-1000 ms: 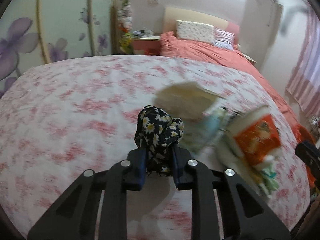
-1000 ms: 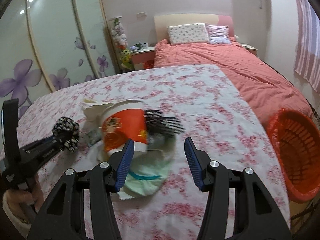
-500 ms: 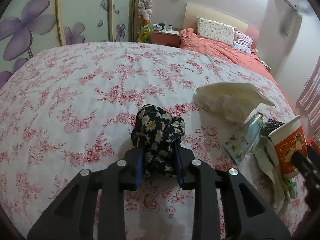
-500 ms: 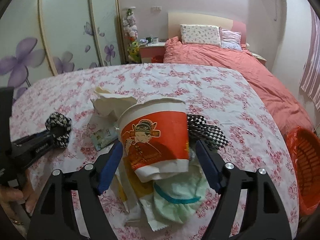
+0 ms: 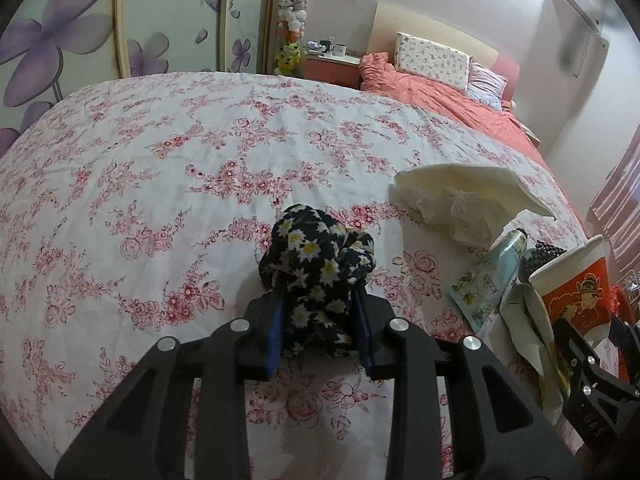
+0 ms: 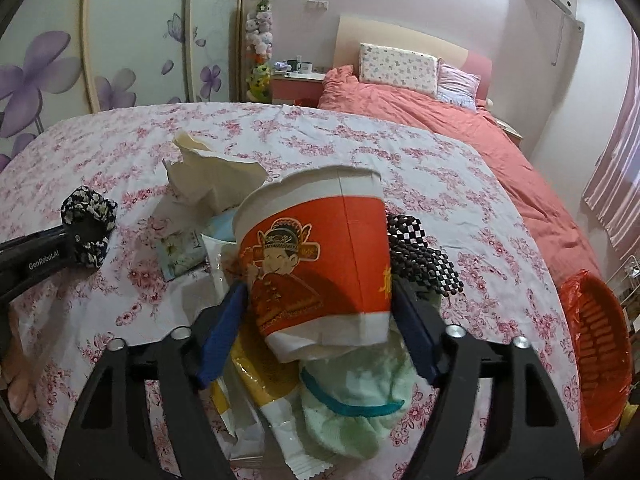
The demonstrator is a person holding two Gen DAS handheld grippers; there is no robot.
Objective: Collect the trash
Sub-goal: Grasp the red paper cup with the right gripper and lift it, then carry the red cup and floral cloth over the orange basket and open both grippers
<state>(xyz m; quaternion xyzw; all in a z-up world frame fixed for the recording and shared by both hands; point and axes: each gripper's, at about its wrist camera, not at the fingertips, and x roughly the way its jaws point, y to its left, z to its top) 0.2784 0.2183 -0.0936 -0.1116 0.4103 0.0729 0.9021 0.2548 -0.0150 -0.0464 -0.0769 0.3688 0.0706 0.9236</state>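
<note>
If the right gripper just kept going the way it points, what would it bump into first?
The paper cup, already between the right gripper fingers. Beyond it, probably the beaded mat, though depth is unclear.

Both wrist views: close, angled down, sharing floral bedspread (image 5: pixel 168 152).

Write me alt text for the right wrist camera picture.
The right gripper has its blue pads on both sides of an orange and white paper cup, above wrappers and a pale green cloth on a flowered bedspread. An orange basket stands at the right.
</note>
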